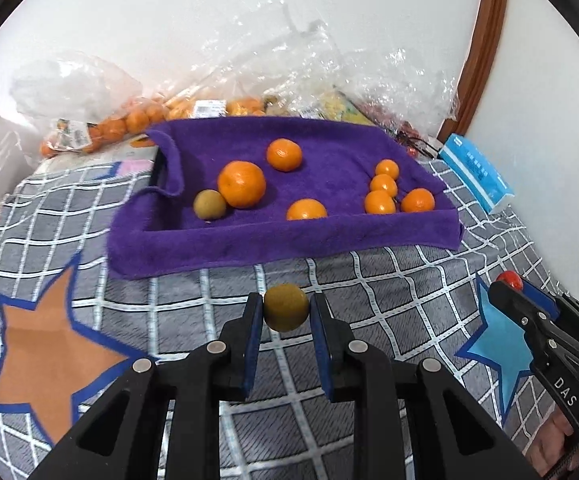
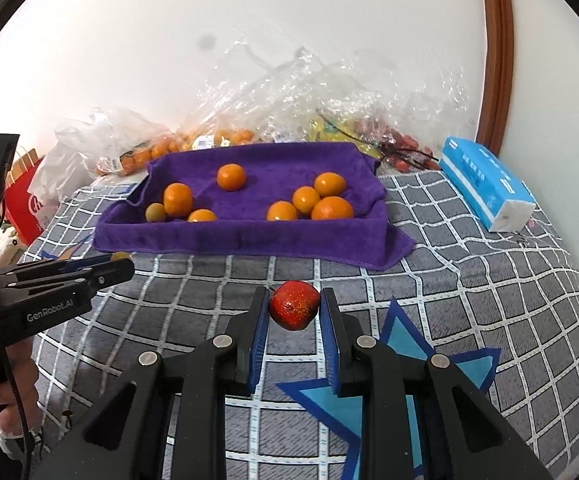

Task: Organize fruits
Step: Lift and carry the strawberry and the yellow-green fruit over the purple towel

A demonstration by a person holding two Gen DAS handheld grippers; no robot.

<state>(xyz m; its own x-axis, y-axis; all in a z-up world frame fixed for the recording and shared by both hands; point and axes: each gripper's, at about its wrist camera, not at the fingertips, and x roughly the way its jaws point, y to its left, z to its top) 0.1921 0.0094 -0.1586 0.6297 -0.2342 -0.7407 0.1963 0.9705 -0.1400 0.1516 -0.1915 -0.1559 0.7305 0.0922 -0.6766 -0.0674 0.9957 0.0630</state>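
Observation:
My left gripper (image 1: pixel 286 310) is shut on a small olive-brown fruit (image 1: pixel 286 307), held above the checked cloth in front of the purple towel-lined tray (image 1: pixel 281 236). My right gripper (image 2: pixel 294 306) is shut on a small red fruit (image 2: pixel 294 305), held above the blue star patch (image 2: pixel 329 404). The tray holds several oranges (image 1: pixel 242 184) and one more olive-brown fruit (image 1: pixel 209 205). The right gripper shows at the right of the left wrist view (image 1: pixel 507 286). The left gripper shows at the left of the right wrist view (image 2: pixel 119 262).
An orange star patch (image 1: pixel 45 352) lies at the left on the checked cloth. Plastic bags of oranges (image 1: pixel 101 130) and other fruit sit behind the tray against the wall. A blue tissue pack (image 2: pixel 485 182) lies at the right. A red bag (image 2: pixel 25 204) stands at the left.

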